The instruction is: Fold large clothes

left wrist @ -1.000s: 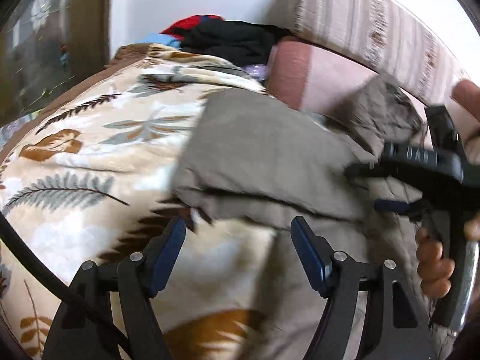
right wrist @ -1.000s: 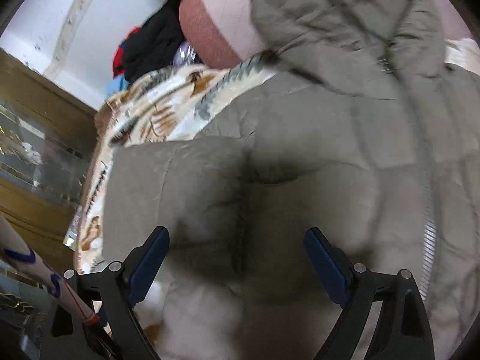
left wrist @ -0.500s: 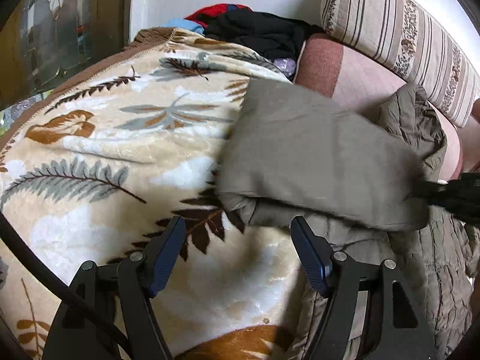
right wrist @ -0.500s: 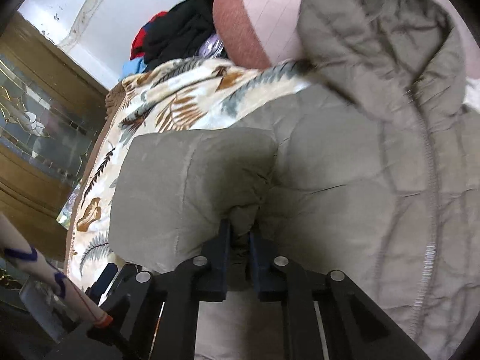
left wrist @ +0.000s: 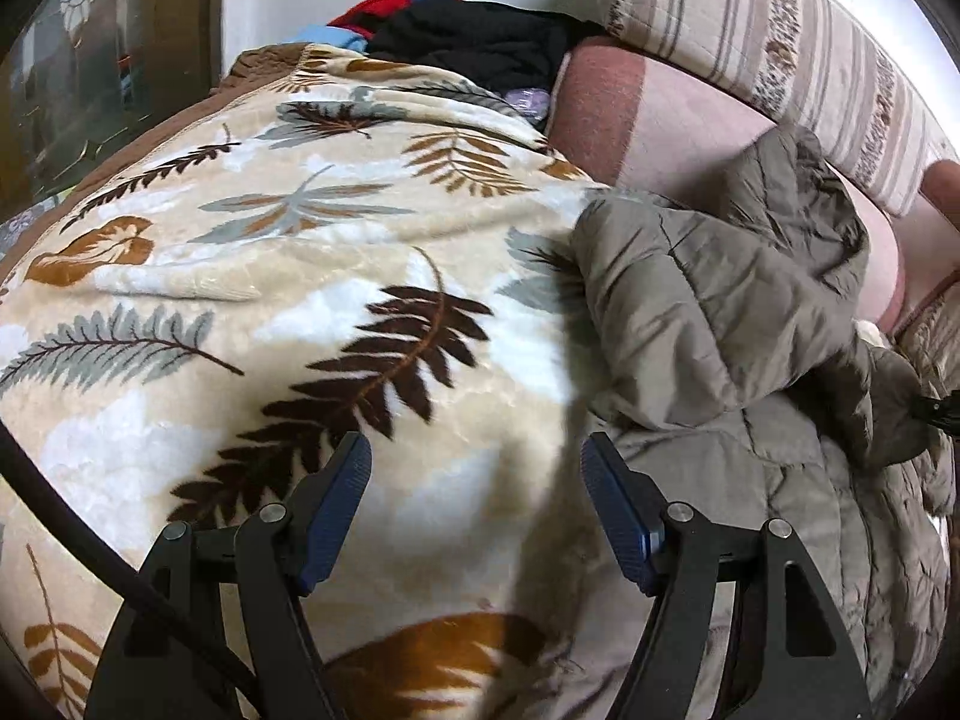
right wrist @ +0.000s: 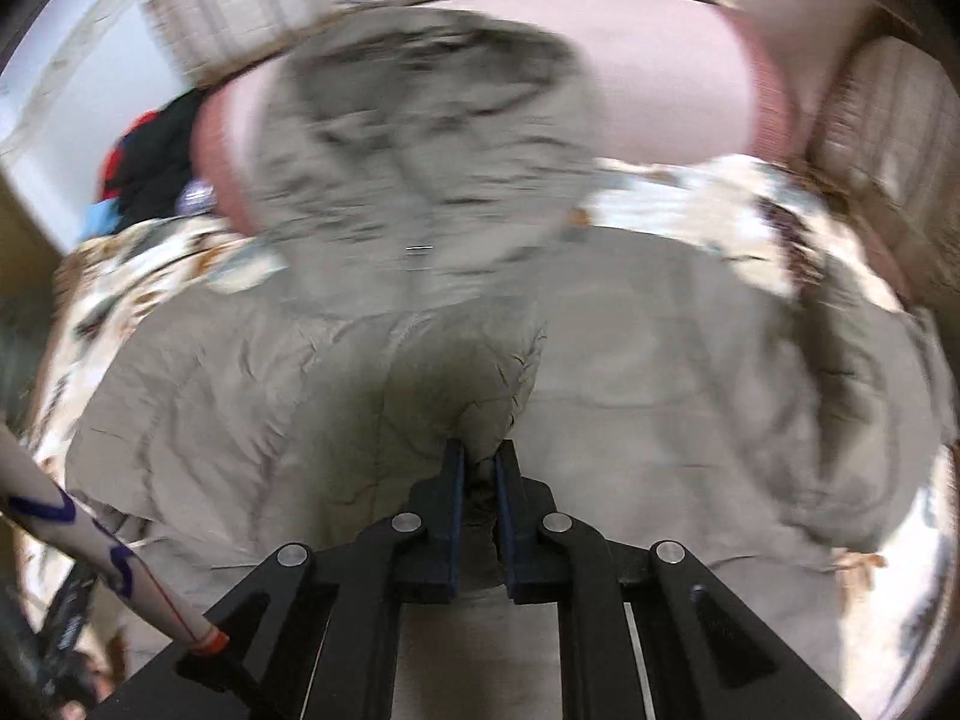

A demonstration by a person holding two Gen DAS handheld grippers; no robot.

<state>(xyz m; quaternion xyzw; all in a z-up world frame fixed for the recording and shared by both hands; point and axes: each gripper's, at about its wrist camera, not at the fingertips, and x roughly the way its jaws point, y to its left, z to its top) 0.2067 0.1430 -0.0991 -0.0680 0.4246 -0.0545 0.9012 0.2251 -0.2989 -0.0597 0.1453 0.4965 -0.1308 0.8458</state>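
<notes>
**Sleeve pinched, left hand waiting**

We had the right gripper (right wrist: pixel 478 468) clamped tight on a bunched fold of the olive quilted jacket (right wrist: pixel 630 372), its jaws nearly touching with the fabric squeezed between them. The jacket lay spread on the leaf-print blanket (left wrist: pixel 288 276), its hood (right wrist: pixel 432 120) reaching up onto the pink cushion (right wrist: pixel 672 78). The right wrist view was blurred, so finer detail was lost to us. Our left gripper (left wrist: pixel 474 510) hung over the blanket with its jaws standing wide and nothing between them; the jacket's folded sleeve (left wrist: pixel 690 300) lay just beyond its right-hand finger. At the far end of the blanket sat a heap of dark and red clothes (left wrist: pixel 468 36), and a striped cushion (left wrist: pixel 780 60) leaned behind.
</notes>
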